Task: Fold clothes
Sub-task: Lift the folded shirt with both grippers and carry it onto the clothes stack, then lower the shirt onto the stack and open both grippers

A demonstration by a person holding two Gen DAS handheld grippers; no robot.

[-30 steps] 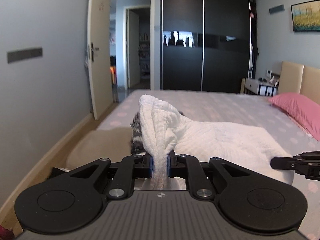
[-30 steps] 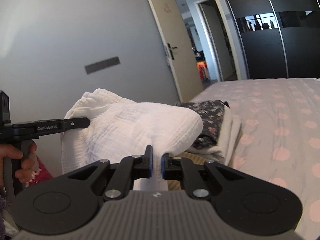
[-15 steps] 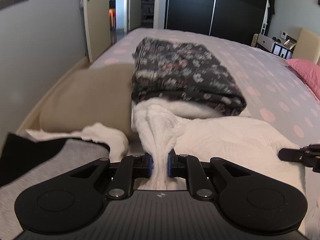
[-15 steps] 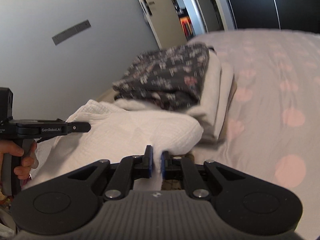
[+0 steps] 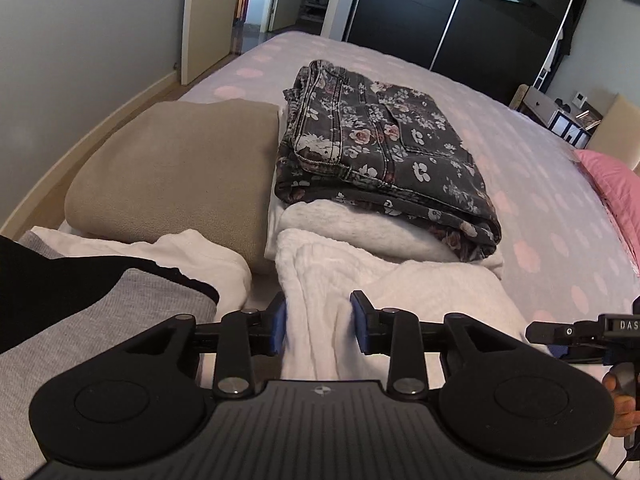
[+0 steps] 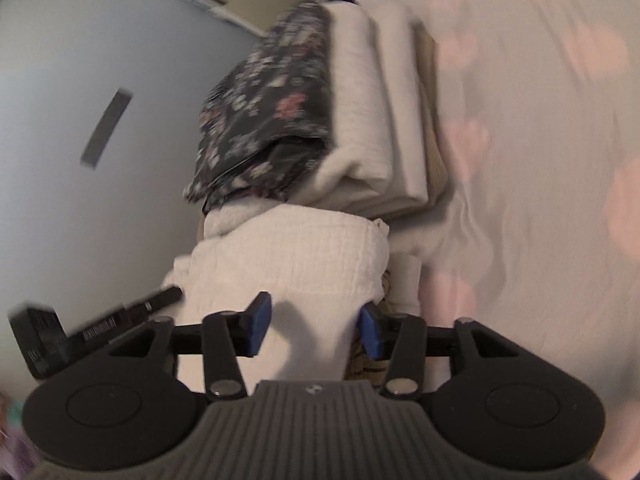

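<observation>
White bumpy cloth lies between the two blue pads of the left hand-held gripper. The pads stand apart, so this gripper has let go, and the cloth just rests between them. The right hand-held gripper has its pads spread wide too, one on each side of the same white cloth, and is not squeezing it. That view is blurry. Its black tip also shows at the right edge of the left view.

The white cloth lies on the bed, folded over, at the near edge. Its far end touches a pile of folded clothes. On top of that pile sits a dark pair of jeans with flowers, and a white folded thing lies under the jeans. Just left of the pile is a tan folded blanket. Near the left gripper, on the left, is a grey and black piece of clothing with some white cloth beside it.

The bed sheet is pale with pink dots. A pink pillow lies far to the right. Dark wardrobe doors stand behind the bed.
</observation>
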